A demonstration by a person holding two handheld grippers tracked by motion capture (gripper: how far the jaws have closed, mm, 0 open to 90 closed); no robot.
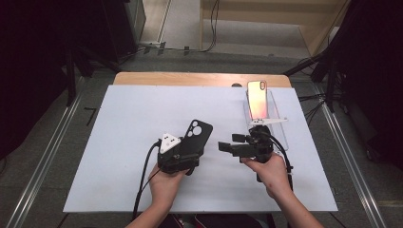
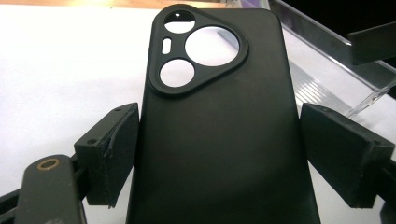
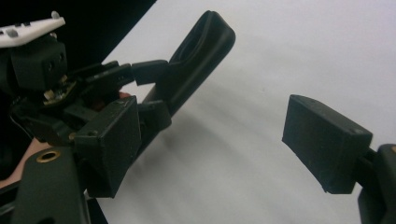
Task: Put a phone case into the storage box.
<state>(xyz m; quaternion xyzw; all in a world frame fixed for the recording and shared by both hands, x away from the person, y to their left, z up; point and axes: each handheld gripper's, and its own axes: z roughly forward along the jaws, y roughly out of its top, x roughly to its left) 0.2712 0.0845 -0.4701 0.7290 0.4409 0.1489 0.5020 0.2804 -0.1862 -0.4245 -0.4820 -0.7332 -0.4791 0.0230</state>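
A black phone case (image 1: 198, 132) with a triangular camera cut-out is tilted up off the white table cover (image 1: 123, 123). My left gripper (image 1: 191, 150) is shut on it, one pad against each long side. In the left gripper view the black case (image 2: 219, 130) stands between the two pads (image 2: 114, 149) of the left gripper (image 2: 219, 156), back face toward the camera. My right gripper (image 1: 229, 142) is just right of the case, pointing left at it, open and holding nothing. In the right gripper view the right gripper (image 3: 219, 144) has only bare table between its jaws; the case (image 3: 198, 56) and the left gripper (image 3: 154, 93) lie beyond its left jaw.
A pink-orange phone case (image 1: 257, 99) leans upright on a clear plastic stand (image 1: 281, 128) at the back right of the table; the stand's edge (image 2: 327, 70) is close beyond the black case. Dark equipment and cables surround the table.
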